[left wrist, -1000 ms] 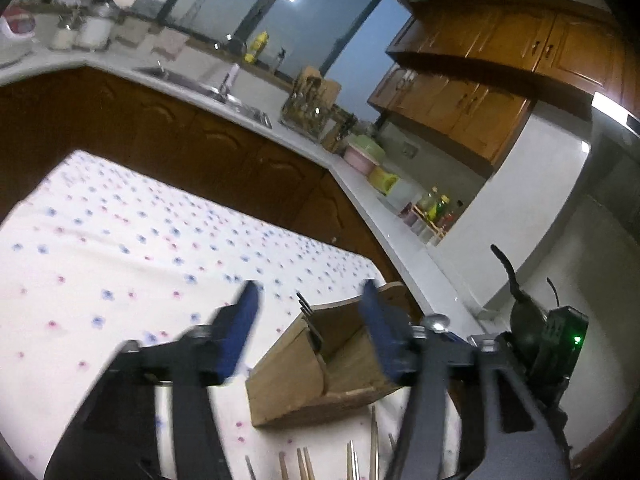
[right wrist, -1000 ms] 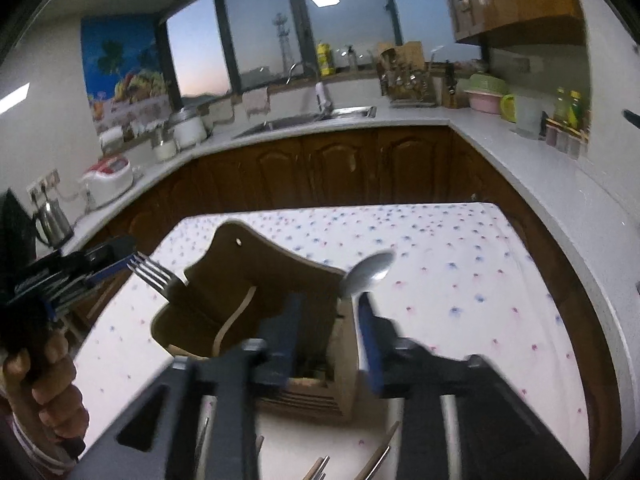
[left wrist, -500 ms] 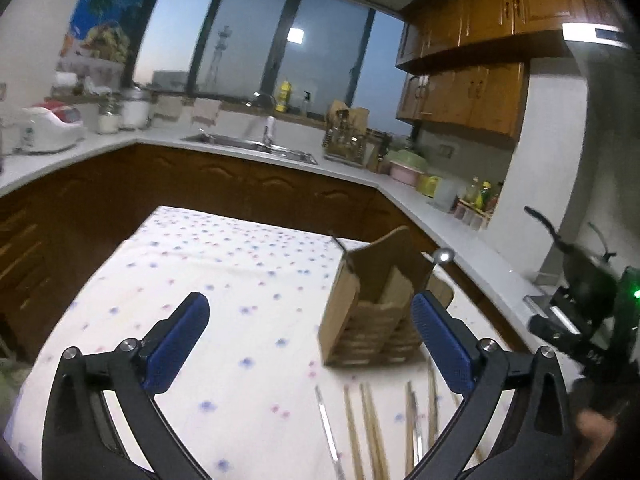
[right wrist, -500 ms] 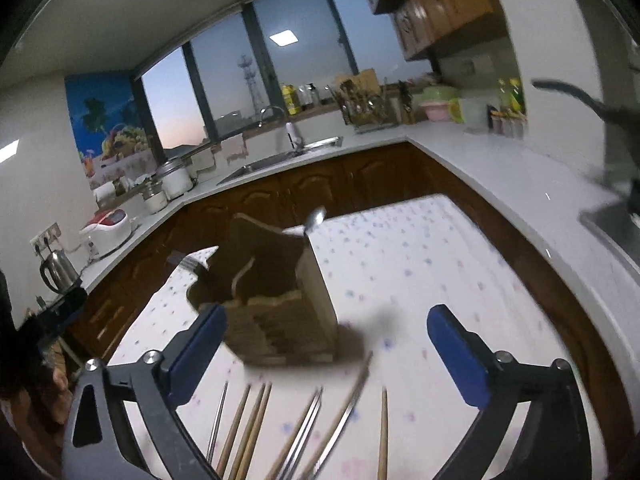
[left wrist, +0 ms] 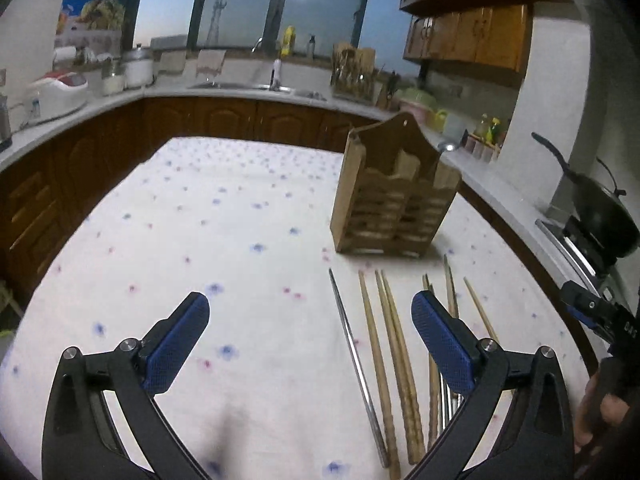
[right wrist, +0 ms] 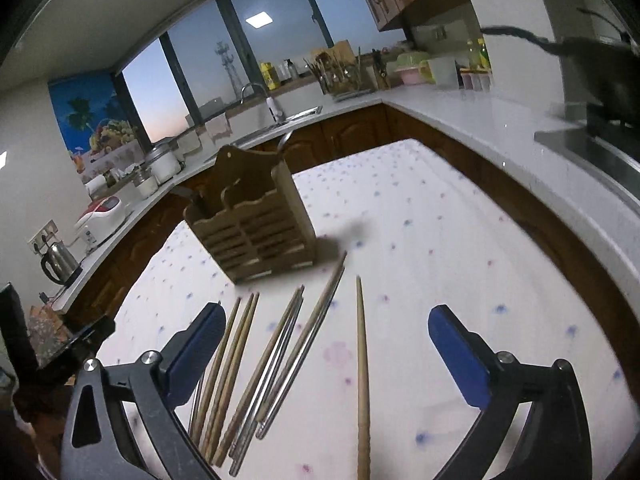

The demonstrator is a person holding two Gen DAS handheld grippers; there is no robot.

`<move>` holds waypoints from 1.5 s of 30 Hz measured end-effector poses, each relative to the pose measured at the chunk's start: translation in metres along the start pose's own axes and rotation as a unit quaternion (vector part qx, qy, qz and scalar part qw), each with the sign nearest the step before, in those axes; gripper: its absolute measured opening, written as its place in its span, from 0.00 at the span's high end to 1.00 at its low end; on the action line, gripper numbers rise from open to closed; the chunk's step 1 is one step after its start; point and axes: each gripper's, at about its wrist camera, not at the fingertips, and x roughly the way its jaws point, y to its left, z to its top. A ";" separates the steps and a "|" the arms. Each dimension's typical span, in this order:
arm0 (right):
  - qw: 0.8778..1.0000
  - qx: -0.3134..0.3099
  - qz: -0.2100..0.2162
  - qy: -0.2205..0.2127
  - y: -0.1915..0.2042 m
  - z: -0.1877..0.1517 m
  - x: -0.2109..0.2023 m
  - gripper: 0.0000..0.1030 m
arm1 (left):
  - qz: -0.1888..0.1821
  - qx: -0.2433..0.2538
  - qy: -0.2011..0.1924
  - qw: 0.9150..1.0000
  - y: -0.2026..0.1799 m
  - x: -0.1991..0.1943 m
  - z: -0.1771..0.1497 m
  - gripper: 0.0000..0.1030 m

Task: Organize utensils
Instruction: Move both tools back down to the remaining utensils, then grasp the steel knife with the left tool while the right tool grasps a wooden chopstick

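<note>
Both grippers, left (left wrist: 306,332) and right (right wrist: 322,344), backed off the wooden holder (left wrist: 394,196), fingers now wide, empty; chopsticks (right wrist: 362,364) before it go next.

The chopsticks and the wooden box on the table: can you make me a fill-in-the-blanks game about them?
1. The wooden holder stands ___ on the tablecloth.
2. The chopsticks lie flat, ___ the holder.
3. The jaws of the left gripper and the right gripper are both ___.
4. A spoon and a fork stick out of the ___.

Missing words: upright; outside; open; holder
</note>
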 end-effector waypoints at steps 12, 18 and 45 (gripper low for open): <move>0.999 -0.013 -0.030 0.031 -0.005 -0.014 0.023 0.25 | 0.004 -0.013 0.047 0.999 0.002 0.027 -0.007 0.00; 0.997 -0.012 -0.037 0.061 -0.013 -0.009 0.049 0.48 | -0.014 -0.001 0.091 0.996 -0.006 0.061 0.001 0.21; 0.976 -0.118 -0.097 0.156 -0.003 0.002 0.150 0.84 | -0.006 0.062 0.194 0.979 -0.040 0.165 0.015 0.94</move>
